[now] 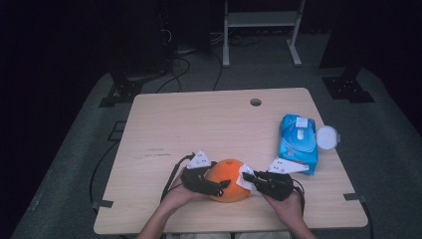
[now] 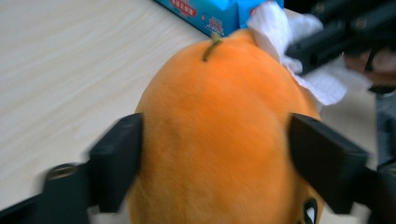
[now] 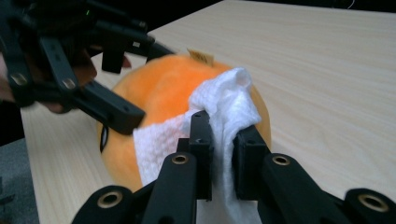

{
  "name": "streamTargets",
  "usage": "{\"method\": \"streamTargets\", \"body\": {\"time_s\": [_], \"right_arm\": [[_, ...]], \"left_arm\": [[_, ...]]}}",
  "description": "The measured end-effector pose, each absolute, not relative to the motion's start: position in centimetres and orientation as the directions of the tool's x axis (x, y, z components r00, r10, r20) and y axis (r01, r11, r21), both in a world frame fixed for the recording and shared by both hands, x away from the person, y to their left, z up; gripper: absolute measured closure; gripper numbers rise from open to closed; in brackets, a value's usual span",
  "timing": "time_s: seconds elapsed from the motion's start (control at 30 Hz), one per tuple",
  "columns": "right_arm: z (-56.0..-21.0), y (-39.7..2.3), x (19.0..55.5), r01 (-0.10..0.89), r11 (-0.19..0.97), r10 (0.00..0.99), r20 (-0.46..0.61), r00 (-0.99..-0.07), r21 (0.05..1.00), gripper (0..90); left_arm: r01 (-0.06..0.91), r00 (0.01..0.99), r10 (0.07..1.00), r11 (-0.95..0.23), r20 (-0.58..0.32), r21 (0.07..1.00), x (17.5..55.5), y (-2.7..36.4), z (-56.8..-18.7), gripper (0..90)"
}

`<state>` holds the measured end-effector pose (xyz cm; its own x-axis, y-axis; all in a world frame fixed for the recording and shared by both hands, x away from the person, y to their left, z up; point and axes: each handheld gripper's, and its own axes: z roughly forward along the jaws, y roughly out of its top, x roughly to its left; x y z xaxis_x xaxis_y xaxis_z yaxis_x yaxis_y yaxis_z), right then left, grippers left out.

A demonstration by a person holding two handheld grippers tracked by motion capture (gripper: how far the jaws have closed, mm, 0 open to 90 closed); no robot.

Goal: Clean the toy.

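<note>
Orange plush fruit [image 1: 228, 180], round, fuzzy and short-stemmed, sits on the pale wooden table [image 1: 199, 124] near its front edge, between the two hands. Its underside is hidden in the high view, and the left gripper view cuts off its lower part; a small dark mark low on its side is too partial to read. The left gripper [image 1: 211, 186] straddles the fruit, one black jaw on either flank, both a little blurred; the jaws look spread with the pads at the fuzz, but whether they press on it I cannot tell. On the fruit's other side, by the stem, lies a crumpled white tissue [image 3: 224, 116], draped against the plush. The right gripper [image 3: 219, 149] is clenched on that tissue, a fold of it squeezed between the jaws. Farther out beyond the tissue lies a blue plastic wipes pack [image 1: 297, 142], well apart from the fruit, with a white round lid [image 1: 327, 136] just beside it.
</note>
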<state>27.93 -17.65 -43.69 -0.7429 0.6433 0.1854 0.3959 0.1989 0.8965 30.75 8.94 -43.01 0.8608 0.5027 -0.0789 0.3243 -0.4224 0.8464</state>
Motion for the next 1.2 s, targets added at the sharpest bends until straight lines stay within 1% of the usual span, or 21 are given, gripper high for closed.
{"method": "streamTargets", "body": {"time_s": [0.03,0.07,0.1,0.17,0.23,0.33,0.4,0.47,0.53,0.57,0.6,0.7,0.73,0.77,0.87,0.9,0.93,1.0,1.03,1.13,1.2], "right_arm": [[-43.4,-17.7,28.0,0.395,0.192,0.643,0.189,-0.742,0.898,79.5],[-43.1,-17.9,28.2,0.391,0.168,0.636,0.203,-0.744,0.905,79.6],[-42.8,-18.0,28.3,0.389,0.154,0.633,0.212,-0.745,0.908,79.6],[-42.0,-17.9,28.3,0.361,0.147,0.633,0.193,-0.750,0.921,79.5],[-41.7,-18.1,28.5,0.357,0.140,0.639,0.191,-0.745,0.924,79.6],[-42.5,-19.3,28.8,0.382,0.144,0.674,0.192,-0.713,0.913,79.6],[-43.3,-20.3,29.0,0.425,0.118,0.691,0.233,-0.685,0.897,79.6],[-43.5,-20.4,28.8,0.431,0.113,0.693,0.240,-0.680,0.895,79.6],[-42.9,-19.8,28.4,0.408,0.125,0.677,0.223,-0.701,0.904,79.6],[-42.7,-19.3,28.2,0.393,0.148,0.673,0.199,-0.712,0.908,79.7],[-42.7,-19.0,28.1,0.385,0.164,0.673,0.183,-0.717,0.908,79.7],[-43.3,-19.0,28.2,0.401,0.157,0.670,0.201,-0.715,0.902,79.8],[-43.4,-19.1,28.2,0.406,0.154,0.670,0.207,-0.713,0.901,79.8],[-43.4,-19.3,28.3,0.421,0.138,0.668,0.230,-0.708,0.897,79.8],[-42.9,-19.0,28.4,0.412,0.143,0.663,0.222,-0.715,0.900,79.8],[-42.7,-18.9,28.4,0.410,0.136,0.660,0.227,-0.717,0.902,79.8],[-42.5,-18.8,28.5,0.407,0.129,0.657,0.229,-0.719,0.904,79.8],[-41.6,-18.7,28.4,0.375,0.139,0.664,0.194,-0.722,0.917,79.8],[-41.2,-18.8,28.4,0.363,0.138,0.666,0.185,-0.722,0.921,79.8],[-41.3,-19.4,28.6,0.364,0.137,0.678,0.180,-0.712,0.921,79.8],[-42.6,-20.1,28.9,0.388,0.159,0.701,0.173,-0.692,0.908,79.7]], "left_arm": [[0.280,0.863,0.504,-0.421,-0.034,0.863,30.4,8.7,-42.8,28.2],[0.250,0.865,0.502,-0.417,-0.007,0.874,30.1,8.5,-42.8,32.4],[0.212,0.869,0.494,-0.425,0.030,0.880,29.7,8.1,-42.7,33.7],[0.128,0.882,0.459,-0.452,0.107,0.883,28.9,7.1,-42.5,34.6],[0.098,0.891,0.432,-0.482,0.139,0.870,28.4,6.6,-42.2,34.2],[0.122,0.900,0.423,-0.476,0.105,0.871,28.5,7.1,-42.4,33.6],[0.141,0.903,0.423,-0.457,0.075,0.878,28.7,7.4,-42.7,33.1],[0.150,0.906,0.419,-0.456,0.063,0.877,28.8,7.4,-42.6,31.3],[0.157,0.905,0.421,-0.460,0.059,0.874,28.9,7.4,-42.5,27.1],[0.174,0.901,0.432,-0.451,0.043,0.875,29.0,7.5,-42.4,23.1],[0.198,0.894,0.448,-0.440,0.023,0.876,29.3,7.7,-42.3,19.4],[0.283,0.865,0.499,-0.394,-0.055,0.874,29.9,8.3,-42.4,11.0],[0.323,0.859,0.503,-0.388,-0.095,0.864,30.2,8.4,-42.6,11.6],[0.336,0.864,0.490,-0.390,-0.116,0.857,30.3,8.3,-42.9,15.6],[0.254,0.878,0.478,-0.423,-0.024,0.870,29.8,7.8,-42.9,27.8],[0.213,0.876,0.482,-0.420,0.017,0.882,29.6,7.6,-42.7,32.5],[0.146,0.866,0.493,-0.410,0.084,0.900,29.1,7.3,-42.5,35.4],[0.037,0.855,0.483,-0.420,0.189,0.907,28.3,6.4,-42.2,36.5],[0.018,0.859,0.468,-0.431,0.207,0.902,28.2,6.2,-42.1,36.2],[0.031,0.875,0.443,-0.450,0.193,0.892,28.3,6.2,-42.6,35.9],[0.058,0.884,0.435,-0.462,0.169,0.885,28.5,6.9,-42.9,35.8]]}}
